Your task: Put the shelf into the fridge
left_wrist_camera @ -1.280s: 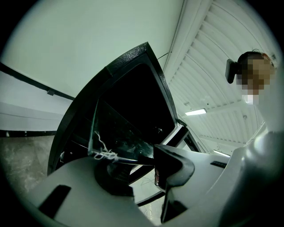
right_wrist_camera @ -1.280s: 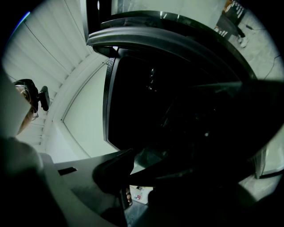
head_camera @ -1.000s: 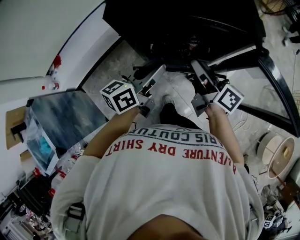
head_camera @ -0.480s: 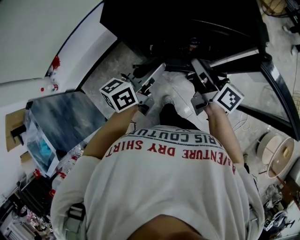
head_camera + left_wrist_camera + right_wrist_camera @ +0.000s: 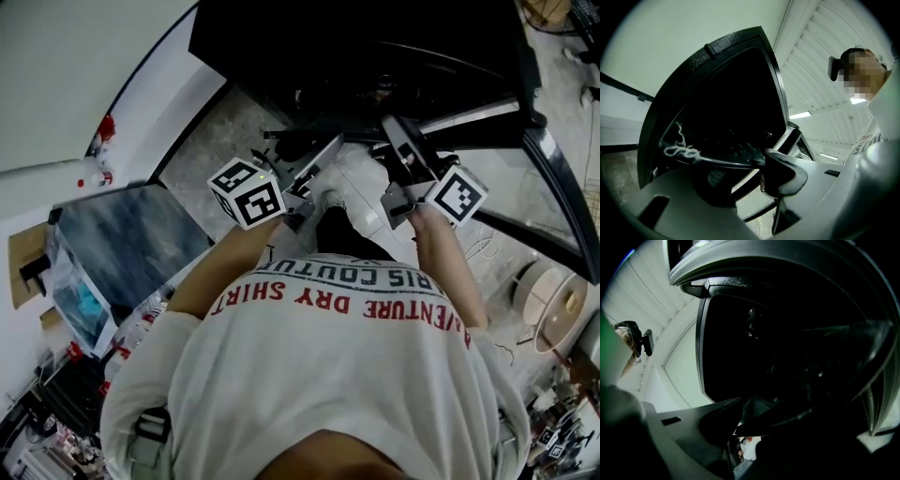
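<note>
— Where do our fingers stand?
— At eleven o'clock our left gripper (image 5: 740, 185) is opening, with the shelf (image 5: 722, 162) edge between its fingers. At one o'clock our right gripper (image 5: 745, 427) is closing on the shelf.
— And beyond?
— The fridge (image 5: 375, 47) is open at twelve o'clock, and the shelf is at its front.

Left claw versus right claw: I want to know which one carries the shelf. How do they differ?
The left claw is opening, its jaws wide around the glass shelf's rim; the right claw is closing, gripping the shelf's edge. The left claw is at the shelf's left side, the right claw at its right. Both point into the dark fridge.
</note>
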Motion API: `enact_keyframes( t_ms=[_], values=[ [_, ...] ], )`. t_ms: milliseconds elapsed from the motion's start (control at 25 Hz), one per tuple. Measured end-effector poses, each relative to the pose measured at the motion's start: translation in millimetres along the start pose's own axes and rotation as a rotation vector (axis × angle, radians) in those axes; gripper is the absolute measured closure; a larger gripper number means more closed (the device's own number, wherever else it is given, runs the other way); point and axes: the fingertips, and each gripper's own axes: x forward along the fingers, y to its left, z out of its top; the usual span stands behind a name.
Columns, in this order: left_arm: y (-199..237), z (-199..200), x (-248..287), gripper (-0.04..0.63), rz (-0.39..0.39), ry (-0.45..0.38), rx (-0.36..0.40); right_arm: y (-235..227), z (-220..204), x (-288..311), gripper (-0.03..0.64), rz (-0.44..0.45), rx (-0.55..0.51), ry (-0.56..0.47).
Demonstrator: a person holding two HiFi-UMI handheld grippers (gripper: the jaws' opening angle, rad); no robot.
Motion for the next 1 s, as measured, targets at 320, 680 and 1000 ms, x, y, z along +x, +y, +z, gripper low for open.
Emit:
enact_keyframes(
  t_ms=[320, 680, 1000],
  values=[
    [-14, -14, 19, 0.397, -0.028, 0.036, 0.054, -1, -1, 0, 0.526, 0.007, 0.007, -0.002],
    [-25, -19, 31, 0.426, -0.048, 0.054, 0.119, -1, -1, 1, 0.525, 0.009, 0.006, -0.007],
    [-25, -19, 32, 0.443, -0.042, 0.049, 0.112, 0, 0, 1, 0.525, 0.017, -0.013, -0.005]
  ],
)
